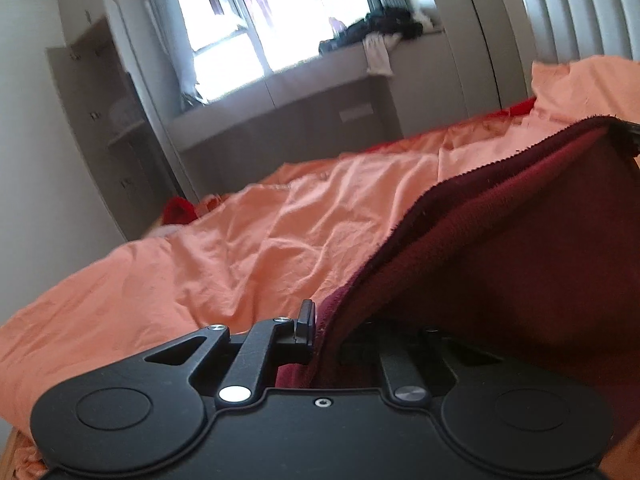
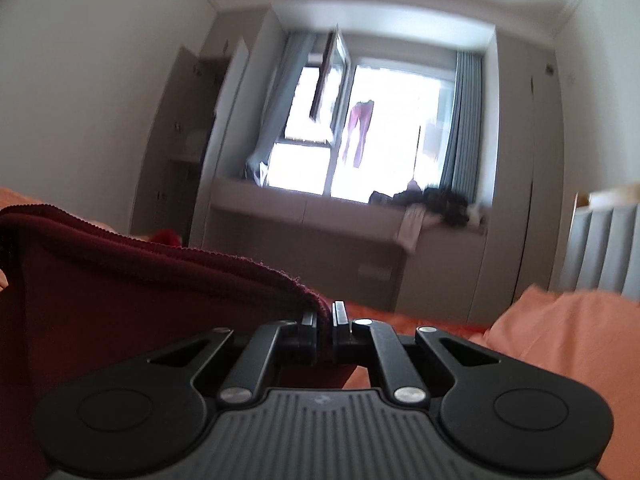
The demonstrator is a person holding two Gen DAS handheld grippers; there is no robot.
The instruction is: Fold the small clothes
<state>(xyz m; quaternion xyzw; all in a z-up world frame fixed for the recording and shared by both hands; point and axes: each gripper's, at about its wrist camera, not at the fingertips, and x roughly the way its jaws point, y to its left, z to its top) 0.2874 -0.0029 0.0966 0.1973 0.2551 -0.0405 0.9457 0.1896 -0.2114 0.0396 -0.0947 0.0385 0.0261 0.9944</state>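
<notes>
- A dark maroon knitted garment is held up off the bed, stretched between the two grippers; its upper hem is seen running taut from one to the other.
- In the right wrist view, a corner of the same maroon garment is pinched between the closed fingers of the black right gripper, with the cloth spreading away to that gripper's left.
- The black left gripper is draped by the garment on its right side: only its left finger is seen, pressed against the fabric edge, and the right finger is covered. The cloth appears clamped there, though the pinch itself is hidden.
- At the far right edge of the left wrist view, a black part is seen at the garment's raised corner.
- A wrinkled salmon-orange bedsheet lies below and ahead of the left gripper; the same sheet is seen to the right of the right gripper.
- Ahead of both grippers, a bright window with grey curtains is seen, and a heap of dark clothes rests on the grey sill.
- A grey padded headboard stands at the far right.
</notes>
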